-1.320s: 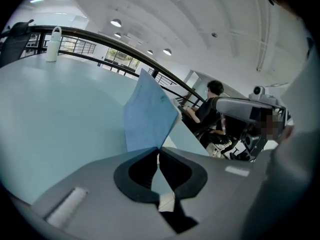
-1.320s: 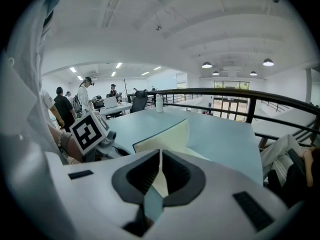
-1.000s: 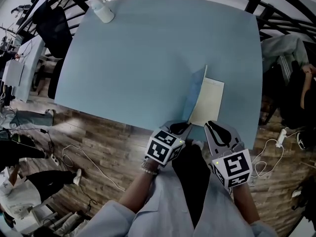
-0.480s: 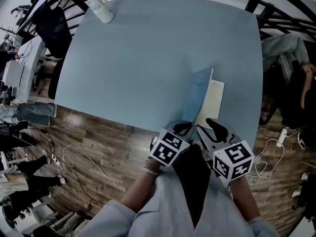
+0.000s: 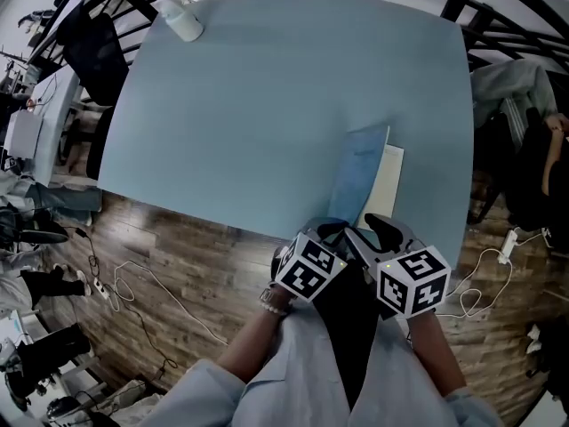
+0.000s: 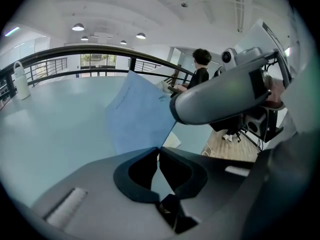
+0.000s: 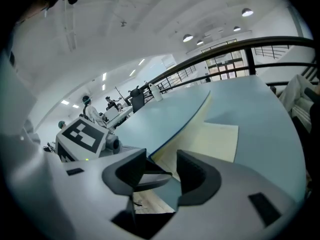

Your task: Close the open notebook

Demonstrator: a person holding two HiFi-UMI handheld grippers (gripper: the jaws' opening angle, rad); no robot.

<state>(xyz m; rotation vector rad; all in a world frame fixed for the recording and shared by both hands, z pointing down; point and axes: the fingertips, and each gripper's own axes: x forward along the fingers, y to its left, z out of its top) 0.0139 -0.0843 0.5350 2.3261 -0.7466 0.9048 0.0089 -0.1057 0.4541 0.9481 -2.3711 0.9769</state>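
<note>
Head view: the notebook (image 5: pixel 364 173) lies at the near right of the bench (image 5: pixel 267 87), close to its near edge. Its blue cover (image 6: pixel 137 111) is raised and leaning right over the cream page (image 7: pixel 212 136), not yet flat.
Left hand-held gripper (image 5: pixel 331 230): jaws pinched tight on the cover's near corner. It alone carries the cover!
Right hand-held gripper (image 5: pixel 377 226): jaws spread wide, and they have just been opening. The cover's near edge runs into the gap, but the pads are not pressing on it.
Risk, early release: if the left lets go at this tilt, the cover could drop with a slap and land skewed on the page.
Risk, snag: the two hand-held grippers are crowded together at the near edge. The right one's open jaw could catch the cover's edge, or bump the left one and crease the corner.
Risk, slide: nothing pins the page down, so a pull toward the near edge could drag the whole notebook off the bench.
Bottle (image 5: pixel 185 18): far left corner, well apart, no threat.
</note>
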